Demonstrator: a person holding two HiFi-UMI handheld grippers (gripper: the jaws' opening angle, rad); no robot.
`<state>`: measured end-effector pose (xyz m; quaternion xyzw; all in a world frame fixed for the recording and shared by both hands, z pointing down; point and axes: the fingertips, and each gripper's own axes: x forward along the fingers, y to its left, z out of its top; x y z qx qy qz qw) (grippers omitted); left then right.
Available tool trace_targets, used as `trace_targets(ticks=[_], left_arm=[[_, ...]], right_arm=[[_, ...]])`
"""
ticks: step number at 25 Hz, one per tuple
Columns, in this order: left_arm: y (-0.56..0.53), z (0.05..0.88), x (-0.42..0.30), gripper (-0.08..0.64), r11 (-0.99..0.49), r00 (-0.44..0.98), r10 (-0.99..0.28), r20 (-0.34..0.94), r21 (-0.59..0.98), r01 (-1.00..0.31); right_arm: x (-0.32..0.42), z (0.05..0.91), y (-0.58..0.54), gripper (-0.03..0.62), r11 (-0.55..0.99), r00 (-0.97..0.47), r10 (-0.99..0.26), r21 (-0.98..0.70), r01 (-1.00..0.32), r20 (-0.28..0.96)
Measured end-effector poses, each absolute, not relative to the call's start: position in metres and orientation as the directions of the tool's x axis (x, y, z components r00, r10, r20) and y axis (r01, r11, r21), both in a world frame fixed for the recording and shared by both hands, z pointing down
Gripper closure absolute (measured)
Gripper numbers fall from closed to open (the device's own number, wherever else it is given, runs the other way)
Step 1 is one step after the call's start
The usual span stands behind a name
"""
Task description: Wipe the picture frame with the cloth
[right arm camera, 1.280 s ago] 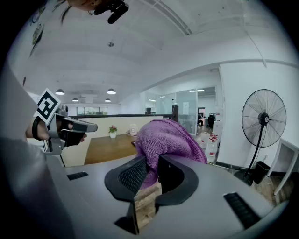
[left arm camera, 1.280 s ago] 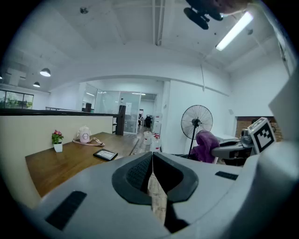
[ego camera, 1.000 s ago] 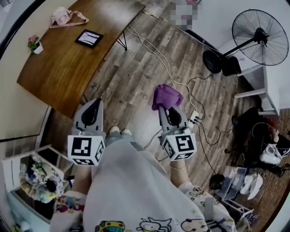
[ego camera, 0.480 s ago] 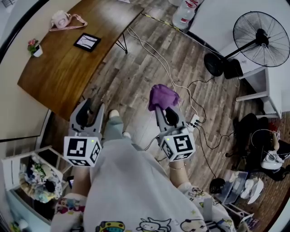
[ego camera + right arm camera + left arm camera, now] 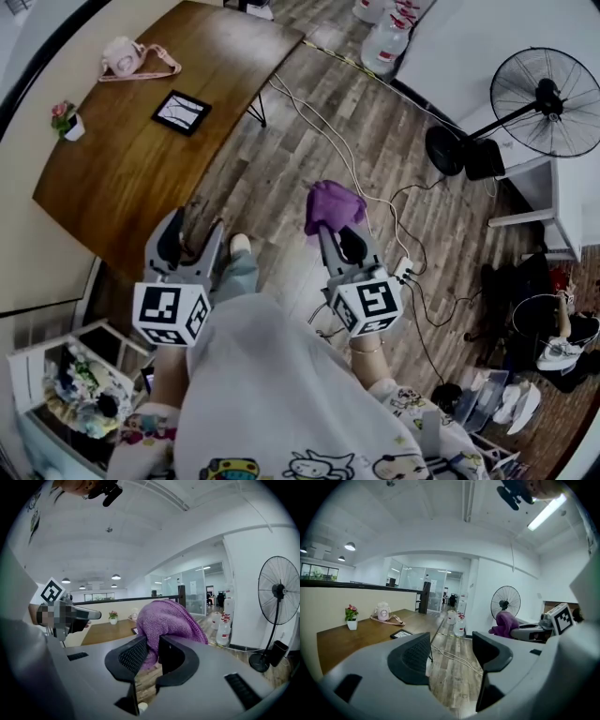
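Right gripper (image 5: pixel 339 234) pinches the cloth (image 5: pixel 333 204); left gripper (image 5: pixel 194 230) just opened its fingers wide, empty. Best to brace the picture frame (image 5: pixel 182 112) at eleven o'clock, then wipe.

A purple fuzzy cloth (image 5: pixel 333 204) stands out against a floor of grey-brown streaked wood planks (image 5: pixel 281 159). The curved wooden table (image 5: pixel 122 178) is warm brown with fine grain. Near its far edge lie a flat picture frame (image 5: pixel 182 111), black around a white picture, and a pale pink rounded object with a pink strap (image 5: pixel 127 56). At the table's left edge, a small white pot holds pink flowers (image 5: pixel 67 117). The left gripper (image 5: pixel 197 223) and right gripper (image 5: pixel 339 230) are grey, and their white cubes carry black square markers.
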<state>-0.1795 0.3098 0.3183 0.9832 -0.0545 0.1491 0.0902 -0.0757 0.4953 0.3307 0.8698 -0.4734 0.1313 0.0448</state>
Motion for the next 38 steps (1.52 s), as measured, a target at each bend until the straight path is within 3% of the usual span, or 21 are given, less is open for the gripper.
trace_targets(ticks=[15,38], left_arm=[[0.167,0.315,-0.072,0.302,-0.955,0.935,-0.174,0.309,0.179,-0.237],[0.072,0.341,-0.093,0.302,-0.873,0.873,-0.341,0.348,0.226,-0.432]], right_arm=[[0.049,0.323,0.359,0.541,-0.493,0.456,-0.842,-0.068,-0.867,0.287],[0.08,0.34,0.236,0.541,-0.328,0.292,-0.89,-0.046,-0.944,0.351]])
